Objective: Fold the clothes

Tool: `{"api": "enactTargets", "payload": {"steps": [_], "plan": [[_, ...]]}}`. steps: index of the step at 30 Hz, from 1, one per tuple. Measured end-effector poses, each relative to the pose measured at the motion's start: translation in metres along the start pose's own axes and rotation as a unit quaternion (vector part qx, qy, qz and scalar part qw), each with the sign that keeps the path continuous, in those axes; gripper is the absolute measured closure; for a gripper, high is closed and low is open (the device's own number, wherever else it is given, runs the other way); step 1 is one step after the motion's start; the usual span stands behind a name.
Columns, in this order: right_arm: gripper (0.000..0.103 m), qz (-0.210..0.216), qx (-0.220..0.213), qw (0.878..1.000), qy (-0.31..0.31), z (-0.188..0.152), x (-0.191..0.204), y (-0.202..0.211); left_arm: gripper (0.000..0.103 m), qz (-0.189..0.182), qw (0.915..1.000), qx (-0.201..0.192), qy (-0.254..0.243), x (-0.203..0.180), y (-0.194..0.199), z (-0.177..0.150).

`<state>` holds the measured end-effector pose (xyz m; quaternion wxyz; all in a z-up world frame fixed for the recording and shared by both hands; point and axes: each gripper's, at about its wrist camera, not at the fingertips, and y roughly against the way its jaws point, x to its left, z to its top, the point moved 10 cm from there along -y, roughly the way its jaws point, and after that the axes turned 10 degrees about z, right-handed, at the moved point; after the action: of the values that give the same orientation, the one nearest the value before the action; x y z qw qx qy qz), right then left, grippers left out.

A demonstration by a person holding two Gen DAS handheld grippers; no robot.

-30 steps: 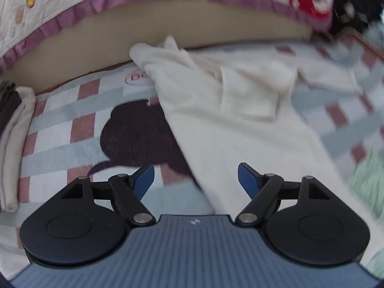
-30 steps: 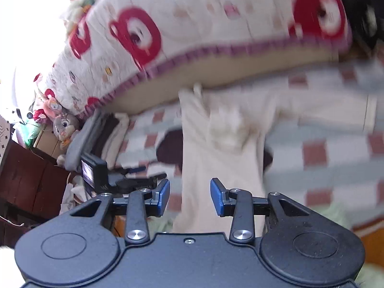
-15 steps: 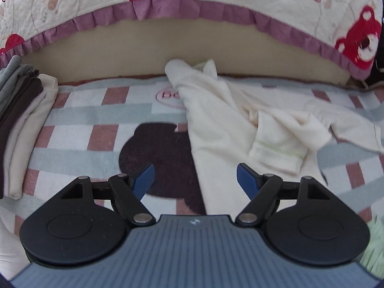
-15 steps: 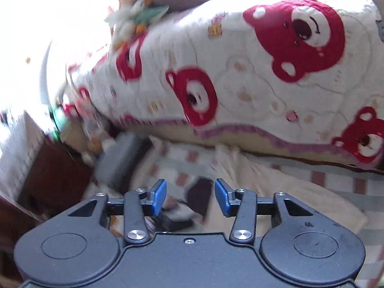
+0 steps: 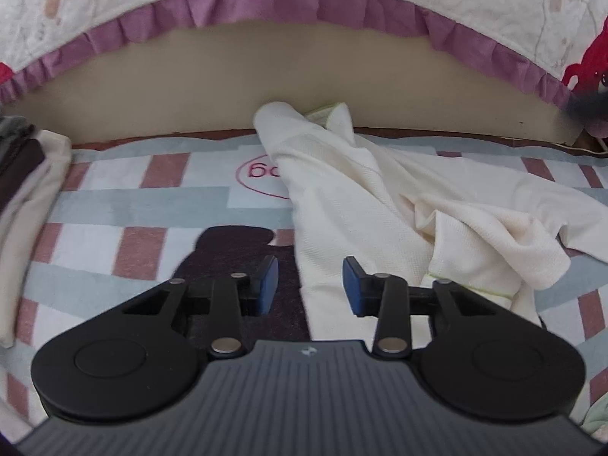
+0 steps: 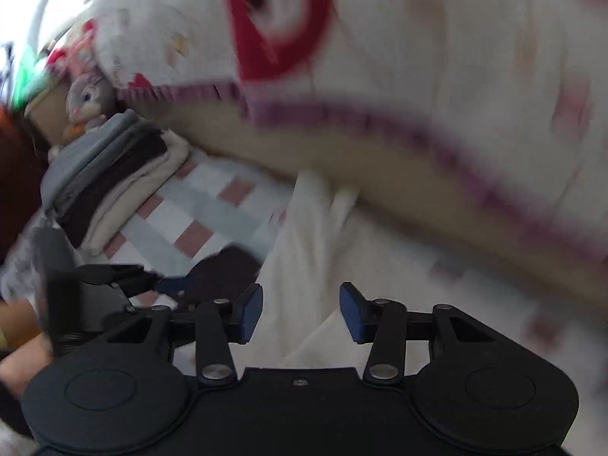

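while the cream garment (image 5: 380,205) is lying unfolded on the checked bed sheet (image 5: 152,205), both grippers are coming down over its near end. in the left wrist view the garment is running from a bunched end at about 12 o'clock, against the tan mattress side (image 5: 228,83), down toward 6 o'clock, so its long axis is lining up roughly with the way the fingers are pointing; a loose flap is spilling off toward 3 o'clock. the garment's left edge is passing between the fingers of the left gripper (image 5: 309,285), which have just been closing: they are standing apart with cloth in the gap, but the pads are not pressing it yet. the right gripper (image 6: 300,313) is also hanging over the cream cloth, a little toward 3 o'clock of the left one, whose black body is showing at 9 o'clock in the blurred right wrist view; its fingers have just been narrowing too and are apart, clamped on nothing. both hands are looking about equally near, the left on the edge, the right over the body. the next move probably calls for pinching this near hem at two points. a stack of folded clothes (image 6: 106,182) is sitting at 10 o'clock.
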<state>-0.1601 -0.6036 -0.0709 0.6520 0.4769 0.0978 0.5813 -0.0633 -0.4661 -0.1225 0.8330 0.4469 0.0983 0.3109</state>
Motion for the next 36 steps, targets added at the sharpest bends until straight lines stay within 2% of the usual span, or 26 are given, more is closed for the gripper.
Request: {"api": "enactTargets", "payload": {"steps": [1, 2, 4, 5, 7, 8, 9, 12, 13, 14, 15, 17, 18, 19, 21, 23, 24, 26, 28, 32, 34, 36], "plan": [[0.063, 0.009, 0.008, 0.999, -0.030, -0.012, -0.013, -0.020, 0.066, -0.007, 0.9999, -0.005, 0.005, -0.003, -0.004, 0.004], [0.065, -0.013, 0.021, 0.999, -0.024, -0.021, -0.020, -0.029, 0.066, -0.014, 0.9998, -0.010, 0.011, -0.006, -0.008, 0.008], [0.064, -0.063, 0.018, 0.997, 0.037, -0.027, -0.022, -0.031, 0.066, -0.028, 0.9992, -0.017, 0.024, -0.012, -0.019, 0.016], [0.064, -0.074, 0.028, 0.995, 0.060, -0.031, -0.021, -0.034, 0.062, -0.033, 0.9989, -0.016, 0.031, -0.016, -0.027, 0.020], [0.059, -0.080, 0.061, 0.989, 0.103, -0.043, -0.015, -0.045, 0.060, -0.034, 0.9986, -0.009, 0.040, -0.022, -0.045, 0.028], [0.049, -0.090, 0.076, 0.983, 0.139, -0.052, -0.012, -0.054, 0.058, -0.032, 0.9986, -0.004, 0.042, -0.026, -0.054, 0.032], [0.045, -0.102, 0.088, 0.975, 0.175, -0.061, -0.010, -0.064, 0.057, -0.031, 0.9986, 0.002, 0.044, -0.030, -0.062, 0.036], [0.045, -0.137, 0.114, 0.950, 0.256, -0.082, -0.017, -0.094, 0.045, -0.018, 0.9994, 0.007, 0.028, -0.043, -0.087, 0.049], [0.046, -0.149, 0.114, 0.947, 0.260, -0.085, -0.029, -0.100, 0.042, -0.011, 0.9997, 0.006, 0.020, -0.048, -0.095, 0.053], [0.059, -0.152, 0.109, 0.951, 0.246, -0.085, -0.041, -0.105, 0.042, -0.003, 0.9999, 0.006, 0.011, -0.052, -0.103, 0.057], [0.098, -0.140, 0.094, 0.963, 0.209, -0.083, -0.054, -0.106, 0.042, 0.004, 1.0000, 0.006, 0.002, -0.057, -0.111, 0.061], [0.097, -0.104, 0.031, 0.989, 0.100, -0.073, -0.078, -0.084, 0.037, 0.018, 0.9997, 0.009, -0.012, -0.062, -0.129, 0.067], [0.097, -0.085, -0.003, 0.995, 0.043, -0.067, -0.090, -0.071, 0.037, 0.024, 0.9995, 0.014, -0.017, -0.064, -0.137, 0.068], [0.097, -0.081, -0.040, 0.996, 0.001, -0.062, -0.102, -0.052, 0.038, 0.030, 0.9991, 0.019, -0.021, -0.066, -0.146, 0.070], [0.096, -0.080, -0.122, 0.985, -0.093, -0.059, -0.131, -0.011, 0.101, 0.005, 0.9990, 0.021, -0.038, -0.075, -0.155, 0.068], [0.096, -0.057, -0.196, 0.953, -0.225, -0.069, -0.167, 0.023, 0.099, 0.002, 0.9986, 0.004, -0.053, -0.081, -0.154, 0.068], [0.096, -0.067, -0.203, 0.945, -0.249, -0.076, -0.178, 0.028, 0.099, 0.009, 0.9983, -0.014, -0.055, -0.083, -0.148, 0.071], [0.096, -0.117, -0.197, 0.937, -0.263, -0.091, -0.196, 0.036, 0.099, 0.016, 0.9972, -0.052, -0.052, -0.086, -0.134, 0.079], [0.096, -0.164, -0.193, 0.931, -0.265, -0.101, -0.211, 0.046, 0.099, 0.001, 0.9949, -0.093, -0.037, -0.092, -0.116, 0.093], [0.096, -0.174, -0.233, 0.919, -0.265, -0.094, -0.222, 0.059, 0.099, -0.022, 0.9870, -0.153, -0.043, -0.121, -0.094, 0.121], [0.096, -0.201, -0.243, 0.914, -0.256, -0.092, -0.225, 0.066, 0.099, -0.039, 0.9827, -0.177, -0.039, -0.135, -0.090, 0.129], [0.096, -0.231, -0.251, 0.907, -0.248, -0.095, -0.230, 0.077, 0.099, -0.040, 0.9842, -0.170, -0.029, -0.144, -0.106, 0.128]]}}
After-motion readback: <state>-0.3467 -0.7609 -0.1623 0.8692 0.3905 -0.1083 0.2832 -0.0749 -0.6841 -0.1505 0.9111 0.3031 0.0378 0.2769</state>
